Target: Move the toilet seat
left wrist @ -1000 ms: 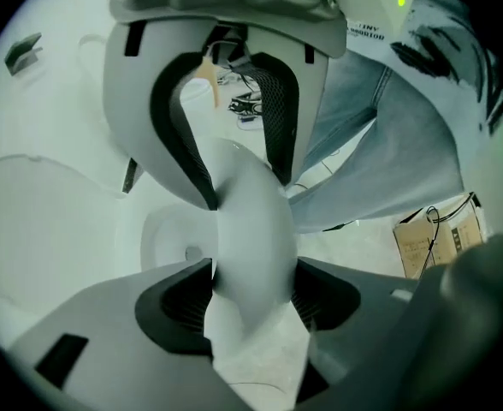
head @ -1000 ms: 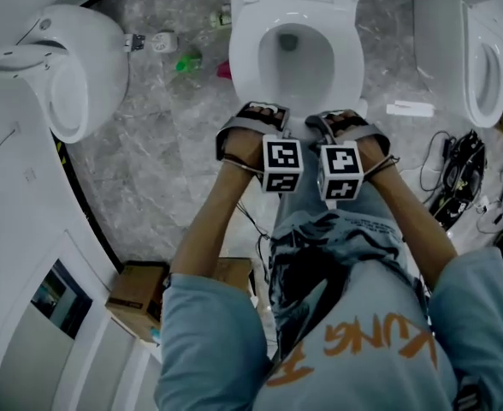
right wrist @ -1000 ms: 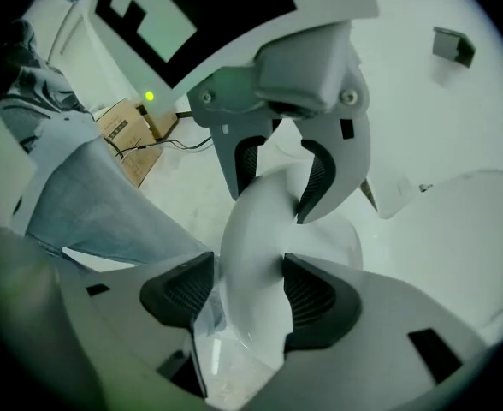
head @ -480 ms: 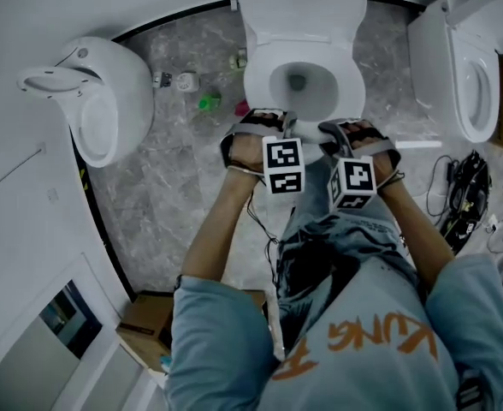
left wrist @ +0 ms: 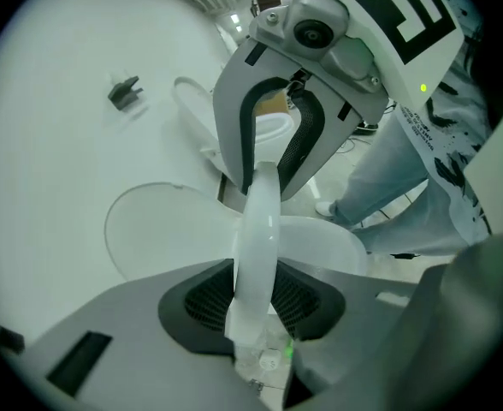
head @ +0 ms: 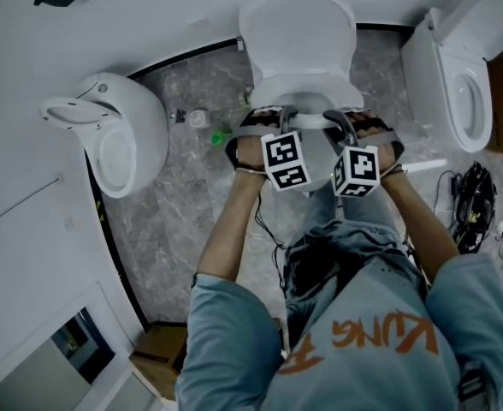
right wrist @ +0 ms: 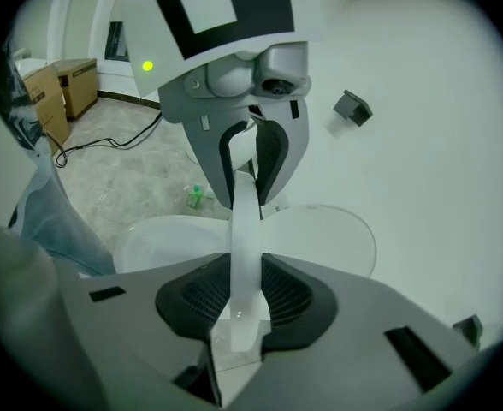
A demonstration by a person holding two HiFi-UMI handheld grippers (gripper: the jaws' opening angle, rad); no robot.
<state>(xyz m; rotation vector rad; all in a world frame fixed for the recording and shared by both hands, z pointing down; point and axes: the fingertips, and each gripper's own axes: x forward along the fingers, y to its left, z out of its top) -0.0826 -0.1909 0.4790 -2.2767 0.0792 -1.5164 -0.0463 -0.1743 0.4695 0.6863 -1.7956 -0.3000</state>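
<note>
Head view: the left gripper (head: 275,116) and the right gripper (head: 344,120) both hold the front of the seat (head: 310,123). It is lifted part way toward the lid (head: 296,32).

Left gripper view: its jaws have just been closing and pinch the seat's rim.

Right gripper view: the same tight pinch, its jaws just closing too.

It looks mid-lift. Next, swing it up evenly with both grips firm.

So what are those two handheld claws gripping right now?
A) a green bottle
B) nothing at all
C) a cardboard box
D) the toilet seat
D: the fingers of the left gripper and right gripper, which have just been closing, each press on the white toilet seat, seen edge-on between them.
</note>
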